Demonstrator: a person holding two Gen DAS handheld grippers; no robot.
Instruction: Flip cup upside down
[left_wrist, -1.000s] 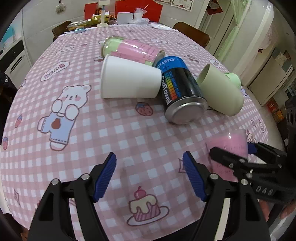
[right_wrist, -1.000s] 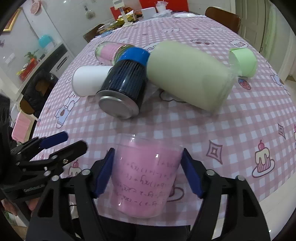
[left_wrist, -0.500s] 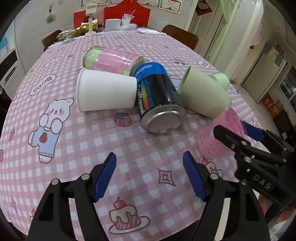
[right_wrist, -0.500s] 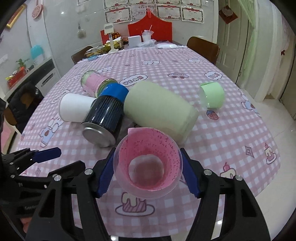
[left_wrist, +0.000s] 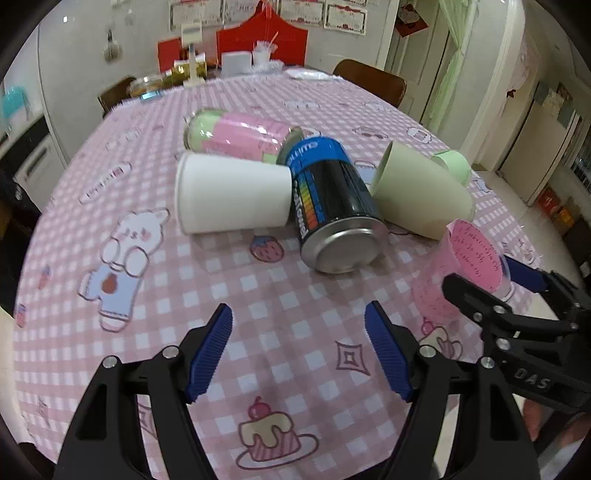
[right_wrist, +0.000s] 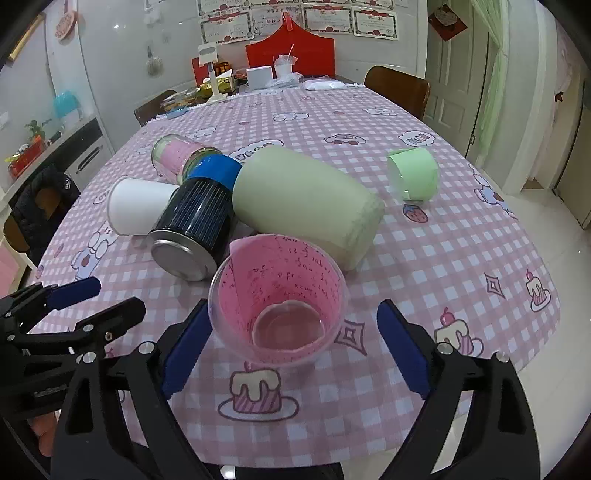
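A clear cup lined with pink paper (right_wrist: 280, 295) stands upright, mouth up, on the pink checked tablecloth (right_wrist: 461, 258). It also shows in the left wrist view (left_wrist: 461, 273). My right gripper (right_wrist: 291, 339) is open, its blue pads (right_wrist: 184, 350) apart on either side of the cup, not pressing it. My left gripper (left_wrist: 299, 350) is open and empty over bare cloth, to the left of the cup.
Just behind the cup lie a black and blue can (right_wrist: 195, 229), a large pale green cup (right_wrist: 306, 199), a white paper cup (right_wrist: 136, 210) and a pink jar (right_wrist: 177, 158). A small green cup (right_wrist: 413, 177) lies at the right. The table edge is near.
The pink cup went from held and tilted to standing mouth up on the cloth. My right gripper's jaws have opened away from it. The left gripper stayed open.
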